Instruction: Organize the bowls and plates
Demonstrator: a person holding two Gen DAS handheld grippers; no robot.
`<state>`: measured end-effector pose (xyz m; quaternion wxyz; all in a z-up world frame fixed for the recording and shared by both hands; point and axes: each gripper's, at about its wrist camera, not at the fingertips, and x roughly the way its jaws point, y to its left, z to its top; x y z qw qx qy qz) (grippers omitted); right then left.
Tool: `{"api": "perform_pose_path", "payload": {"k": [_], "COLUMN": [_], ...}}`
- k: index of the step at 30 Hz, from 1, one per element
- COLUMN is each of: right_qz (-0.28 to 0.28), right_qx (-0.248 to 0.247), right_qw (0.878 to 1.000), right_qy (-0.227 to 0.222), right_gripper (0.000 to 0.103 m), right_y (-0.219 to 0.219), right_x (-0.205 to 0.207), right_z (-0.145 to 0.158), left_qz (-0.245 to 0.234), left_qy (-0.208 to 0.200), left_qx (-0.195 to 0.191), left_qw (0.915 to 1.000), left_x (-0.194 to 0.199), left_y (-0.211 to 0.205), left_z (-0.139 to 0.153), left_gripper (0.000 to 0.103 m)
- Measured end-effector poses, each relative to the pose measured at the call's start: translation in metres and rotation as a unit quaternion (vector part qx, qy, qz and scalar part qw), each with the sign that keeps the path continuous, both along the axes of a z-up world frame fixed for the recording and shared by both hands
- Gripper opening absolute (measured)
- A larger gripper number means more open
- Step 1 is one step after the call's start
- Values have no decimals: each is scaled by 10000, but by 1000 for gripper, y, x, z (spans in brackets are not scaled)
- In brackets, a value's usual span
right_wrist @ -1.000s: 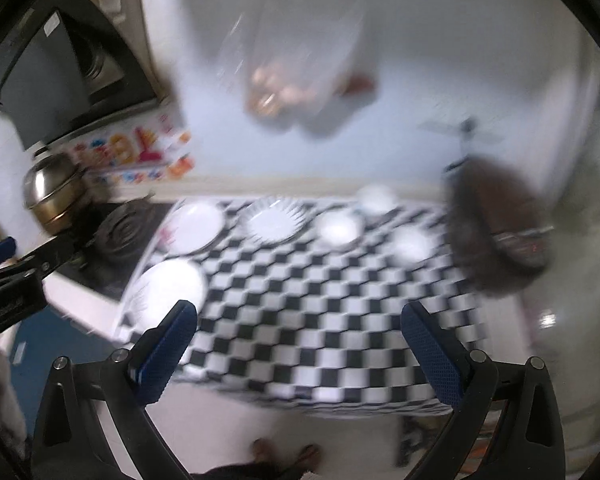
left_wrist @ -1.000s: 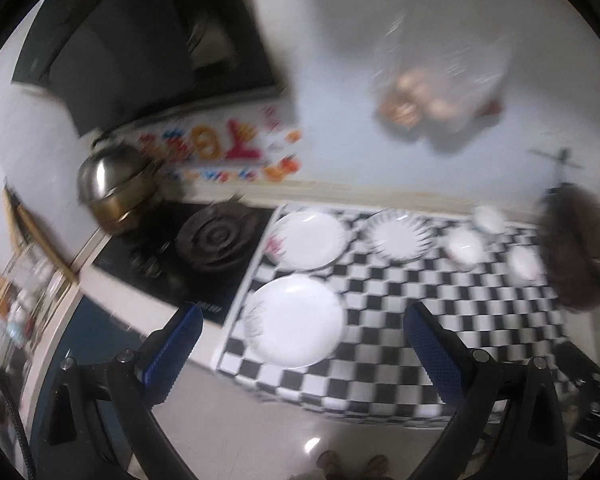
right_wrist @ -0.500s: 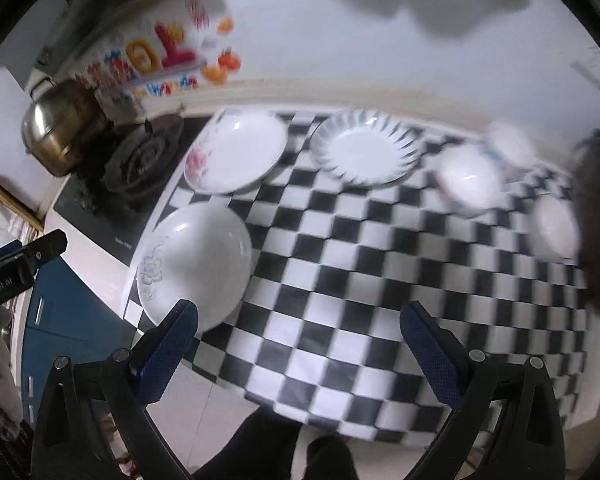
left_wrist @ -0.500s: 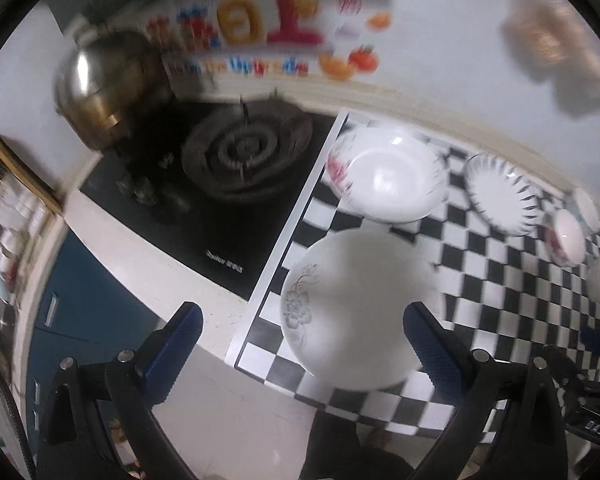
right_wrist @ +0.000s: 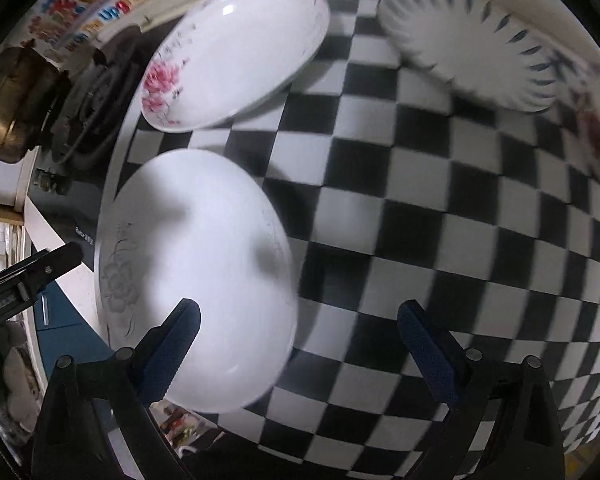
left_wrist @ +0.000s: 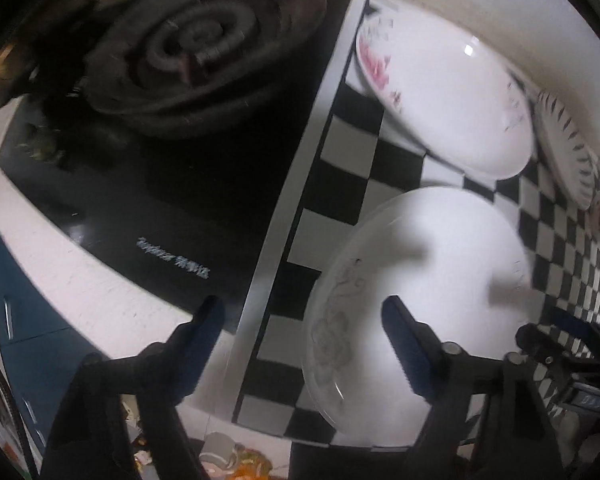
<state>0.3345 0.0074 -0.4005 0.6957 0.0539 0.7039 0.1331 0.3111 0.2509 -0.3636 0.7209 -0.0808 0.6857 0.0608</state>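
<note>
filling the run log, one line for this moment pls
left gripper: open, empty | right gripper: open, empty | both at grey-flower plate | pink-flower plate behind it, apart

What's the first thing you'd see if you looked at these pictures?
The black-and-white checkered cloth jumps out first, filling most of the right view. Next is the big white plate with a faint grey flower, lying near the cloth's front left corner, with both open grippers, left and right, close to it. Behind it sits a plate with pink flowers, and left of the cloth is the dark stove burner.
</note>
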Motion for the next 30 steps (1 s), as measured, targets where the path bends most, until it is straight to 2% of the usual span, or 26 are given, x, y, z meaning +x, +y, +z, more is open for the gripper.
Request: {"api": "perform_pose_path", "payload": {"k": [3, 6, 8, 10, 11, 13, 15, 23, 26, 30], "right_qz": [-43, -153, -205, -265, -259, -283, -250, -77, -18, -25], "right_qx": [34, 116, 229, 335, 379, 520, 559, 479, 444, 431], "right_qw": [9998, 9988, 9974, 9963, 9961, 9937, 9933, 9938, 9939, 9942], "right_qy": [196, 451, 653, 750, 750, 950, 980, 1000, 1010, 983], "right_gripper": [99, 93, 78, 68, 53, 31, 23, 21, 21, 21], "right_y": [5, 2, 2, 1, 2, 3, 6, 14, 14, 11], "right_x": [3, 7, 10, 11, 11, 12, 11, 7, 14, 16], "right_z": [-12, -24, -31, -35, -36, -44, -44, -43, -38, -34], "left_qz": [-225, -434, -536, -622, -643, -597, -570, -439, -400, -379], "left_qy": [193, 355, 337, 304, 286, 246, 204, 115, 76, 15], "left_qx": [-178, -336, -529, -550, -534, -600, -629, -592, -576, -600], "left_qw": [9994, 9979, 9966, 9961, 9961, 9961, 9962, 9972, 9975, 9975], "left_x": [6, 8, 8, 8, 7, 6, 5, -9, -12, -16], "left_y": [-1, -7, -12, -16, -16, -15, -13, -18, -22, -31], "left_z": [-17, -30, -31, -29, -28, -26, -23, -11, -25, -16], "left_gripper": [63, 40, 35, 33, 33, 31, 31, 30, 30, 30]}}
